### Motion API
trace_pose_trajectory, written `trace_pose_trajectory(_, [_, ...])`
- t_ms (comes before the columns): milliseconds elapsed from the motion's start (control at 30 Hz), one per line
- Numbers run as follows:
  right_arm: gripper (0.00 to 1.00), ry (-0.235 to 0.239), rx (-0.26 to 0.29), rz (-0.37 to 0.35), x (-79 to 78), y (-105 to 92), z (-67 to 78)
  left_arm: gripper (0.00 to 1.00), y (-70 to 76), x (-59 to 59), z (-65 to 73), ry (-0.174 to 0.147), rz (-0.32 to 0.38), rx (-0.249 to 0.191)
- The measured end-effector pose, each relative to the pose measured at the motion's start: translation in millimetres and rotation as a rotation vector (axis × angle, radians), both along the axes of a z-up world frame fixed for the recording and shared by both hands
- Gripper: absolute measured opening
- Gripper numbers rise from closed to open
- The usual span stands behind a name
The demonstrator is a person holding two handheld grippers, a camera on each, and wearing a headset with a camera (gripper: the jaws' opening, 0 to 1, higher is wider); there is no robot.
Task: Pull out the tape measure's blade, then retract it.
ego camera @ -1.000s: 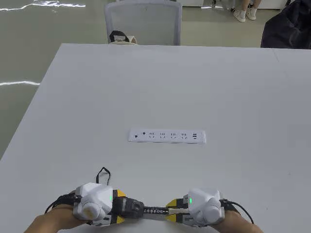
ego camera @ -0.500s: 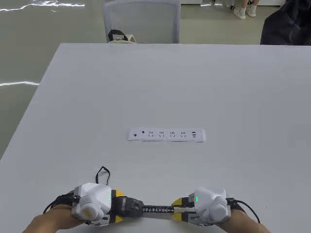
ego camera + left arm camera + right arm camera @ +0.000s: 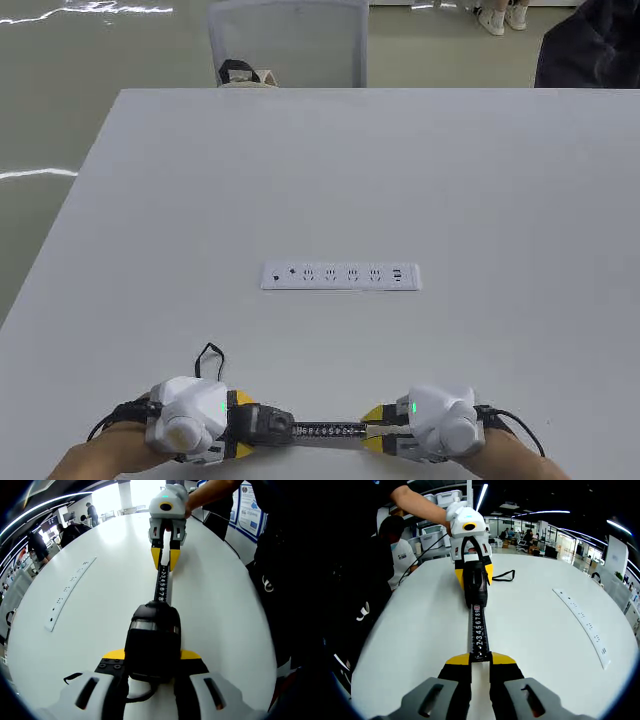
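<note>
While left gripper (image 3: 152,655) grips case (image 3: 152,632), blade (image 3: 162,582) reads 2–8.

Black tape measure (image 3: 268,427), white numerals on black blade (image 3: 330,431), white table (image 3: 400,180), white power strip (image 3: 340,276)

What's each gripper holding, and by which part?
The left gripper clamps the tape measure's case; the right gripper pinches the blade at its tip.

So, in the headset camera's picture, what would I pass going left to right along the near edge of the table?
Left gripper, clamped on the tape measure's case → tape measure's case → blade, pulled out and lying along the table → right gripper, pinching the blade's end.
</note>
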State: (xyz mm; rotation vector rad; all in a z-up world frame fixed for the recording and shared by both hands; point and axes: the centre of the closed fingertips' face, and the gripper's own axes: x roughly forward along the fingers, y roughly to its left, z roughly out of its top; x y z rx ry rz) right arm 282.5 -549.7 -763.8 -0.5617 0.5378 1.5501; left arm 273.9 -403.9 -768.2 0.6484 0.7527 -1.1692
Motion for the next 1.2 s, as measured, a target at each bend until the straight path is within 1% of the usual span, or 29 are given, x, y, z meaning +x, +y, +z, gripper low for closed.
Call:
trace_pose_trajectory(833, [0.1,0.017,-0.014,-0.03,5.5,-27.6,-2.5,0.3,-0.7,1.3,-1.2,0.009,0.006,0.002])
trace_pose_trajectory(1200, [0.1,0.019,-0.031,-0.043,7.9,-43.1,-5.5,0.3,-0.9,1.7,-1.8,0.009,0.006,0.003])
